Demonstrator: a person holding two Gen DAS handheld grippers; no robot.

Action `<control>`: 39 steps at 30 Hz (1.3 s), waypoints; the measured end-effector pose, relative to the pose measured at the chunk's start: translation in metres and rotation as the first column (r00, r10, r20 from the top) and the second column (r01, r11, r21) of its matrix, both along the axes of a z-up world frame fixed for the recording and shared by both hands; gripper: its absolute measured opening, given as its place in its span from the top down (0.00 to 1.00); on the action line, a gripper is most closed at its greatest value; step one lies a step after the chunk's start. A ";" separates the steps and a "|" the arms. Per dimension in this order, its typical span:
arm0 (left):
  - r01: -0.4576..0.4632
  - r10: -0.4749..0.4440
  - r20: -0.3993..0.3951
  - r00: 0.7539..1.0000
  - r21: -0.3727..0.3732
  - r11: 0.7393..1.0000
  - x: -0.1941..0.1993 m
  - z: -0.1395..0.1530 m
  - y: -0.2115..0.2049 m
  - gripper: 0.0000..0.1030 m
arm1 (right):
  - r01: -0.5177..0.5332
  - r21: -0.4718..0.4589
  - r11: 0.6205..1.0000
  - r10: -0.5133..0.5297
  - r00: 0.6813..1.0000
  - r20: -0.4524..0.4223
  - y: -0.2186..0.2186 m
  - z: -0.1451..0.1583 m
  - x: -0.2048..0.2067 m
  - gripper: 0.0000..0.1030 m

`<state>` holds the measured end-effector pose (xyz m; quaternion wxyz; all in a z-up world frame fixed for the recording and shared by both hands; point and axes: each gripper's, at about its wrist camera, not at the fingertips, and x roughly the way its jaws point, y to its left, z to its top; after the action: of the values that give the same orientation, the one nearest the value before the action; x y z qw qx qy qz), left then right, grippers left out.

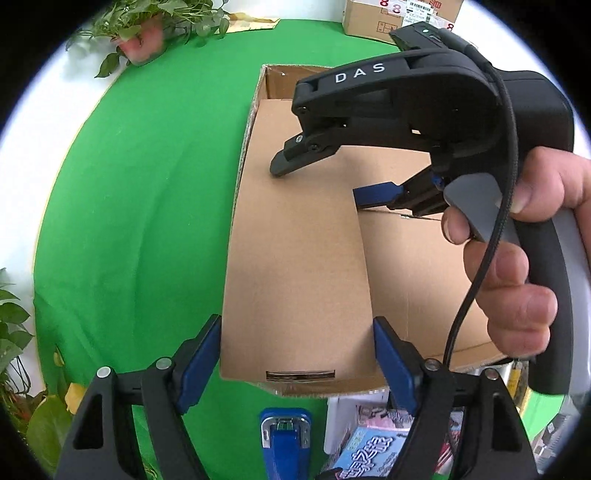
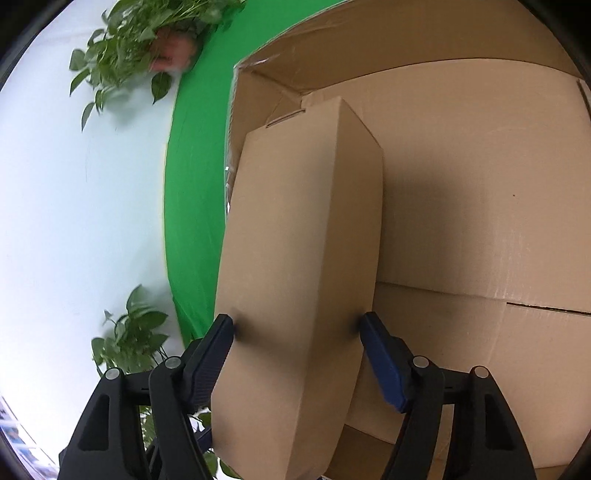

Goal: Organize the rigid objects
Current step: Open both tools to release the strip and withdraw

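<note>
A long narrow cardboard box (image 1: 295, 258) lies along the left side of a large open cardboard box (image 1: 413, 277). My right gripper (image 2: 295, 321) is shut on the narrow box (image 2: 295, 221), one pad pressed against each long side. In the left wrist view the right gripper (image 1: 316, 182) comes in from the right, over the box's far half. My left gripper (image 1: 295, 321) points down over the near end of the narrow box. Its fingertips stand just outside the two edges, and no pressing shows. The large box's inner wall (image 2: 480, 147) rises to the right.
A person's hand (image 1: 517, 258) holds the right gripper's handle. Below the large box lie a blue stapler (image 1: 284, 439) and printed packets (image 1: 369, 450). Green cloth (image 1: 129, 221) covers the table. Leafy plants (image 1: 155, 18) line the left edge, and a brown carton (image 1: 373, 18) stands behind.
</note>
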<state>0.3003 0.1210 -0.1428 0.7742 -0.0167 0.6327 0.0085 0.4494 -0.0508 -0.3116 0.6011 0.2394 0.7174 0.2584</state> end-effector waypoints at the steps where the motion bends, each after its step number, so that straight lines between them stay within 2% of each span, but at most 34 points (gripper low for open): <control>1: -0.006 0.006 -0.001 1.000 -0.004 1.000 0.003 0.000 -0.002 0.23 | 0.004 -0.003 1.000 -0.004 1.000 0.004 0.000 0.001 0.001 0.35; 4: -0.006 0.006 0.007 1.000 -0.003 1.000 0.014 -0.002 0.000 0.23 | -0.003 -0.012 1.000 0.003 1.000 0.019 0.009 0.009 0.001 0.36; 8: -0.004 0.006 -0.064 0.998 0.033 0.999 0.019 -0.015 0.004 0.23 | -0.018 -0.054 0.998 0.019 0.999 0.027 0.014 0.012 0.000 0.37; 10: -0.019 0.020 -0.074 0.997 0.017 1.000 0.012 -0.018 0.008 0.23 | -0.027 -0.052 0.998 0.027 1.000 0.014 0.012 0.007 -0.009 0.37; 11: -0.038 0.036 -0.069 0.997 -0.024 0.999 0.007 -0.018 0.014 0.23 | -0.033 -0.045 0.998 0.033 0.999 0.010 0.011 0.006 -0.013 0.37; 14: -0.093 0.088 -0.050 0.995 -0.101 0.991 -0.014 -0.011 0.026 0.23 | -0.069 -0.068 0.995 0.069 0.998 -0.009 0.014 -0.008 -0.032 0.47; 15: -0.106 0.102 -0.045 0.994 -0.110 0.988 -0.022 -0.008 0.030 0.23 | -0.077 -0.074 0.994 0.077 0.997 -0.013 0.014 -0.012 -0.038 0.45; 20: -0.123 0.123 -0.003 0.992 -0.074 0.990 -0.058 0.008 0.043 0.23 | -0.085 -0.078 0.993 0.088 0.995 0.036 0.012 -0.009 -0.057 0.43; 22: -0.113 0.115 0.035 0.993 -0.045 0.993 -0.072 0.018 0.040 0.23 | -0.061 -0.056 0.997 0.064 0.996 0.059 0.006 0.004 -0.067 0.42; 23: -0.101 0.102 0.070 0.992 -0.019 0.995 -0.078 0.026 0.040 0.23 | -0.050 -0.071 0.996 0.057 0.994 0.091 0.002 0.016 -0.072 0.35; 24: -0.093 0.092 0.095 0.991 -0.002 0.996 -0.081 0.031 0.040 0.23 | -0.029 -0.115 0.993 0.047 0.986 0.160 -0.006 0.035 -0.082 0.22; 26: -0.065 0.061 0.155 0.986 0.021 0.998 -0.093 0.045 0.041 0.23 | 0.027 -0.168 0.985 0.020 0.962 0.272 -0.016 0.068 -0.101 0.05; 27: -0.053 0.049 0.170 0.984 0.018 0.998 -0.089 0.048 0.045 0.23 | 0.064 -0.188 0.980 0.004 0.941 0.339 -0.026 0.088 -0.115 0.00; 28: -0.039 0.036 0.181 0.983 0.010 0.999 -0.094 0.050 0.047 0.23 | 0.095 -0.203 0.975 -0.006 0.917 0.400 -0.036 0.106 -0.132 0.01; 30: -0.016 0.022 0.192 0.981 -0.034 0.999 -0.101 0.050 0.046 0.23 | 0.147 -0.233 0.961 -0.011 0.865 0.501 -0.055 0.138 -0.172 0.01; 33: 0.008 0.027 0.172 0.985 -0.201 0.980 -0.108 0.043 0.051 0.23 | 0.199 -0.255 0.946 -0.028 0.835 0.549 -0.080 0.156 -0.223 0.00; 36: 0.020 0.021 0.117 0.993 -0.339 0.941 -0.121 0.024 0.051 0.23 | 0.221 -0.265 0.939 -0.055 0.854 0.518 -0.101 0.151 -0.276 0.01; 39: 0.049 -0.033 0.044 0.998 -0.453 0.890 -0.130 -0.004 0.046 0.23 | 0.194 -0.270 0.943 -0.058 0.895 0.441 -0.106 0.134 -0.331 0.01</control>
<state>0.1705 0.1670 -0.1467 0.7600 -0.1836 0.6036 -0.1560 0.1182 -0.1567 -0.1781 0.7889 0.1269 0.5823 0.1497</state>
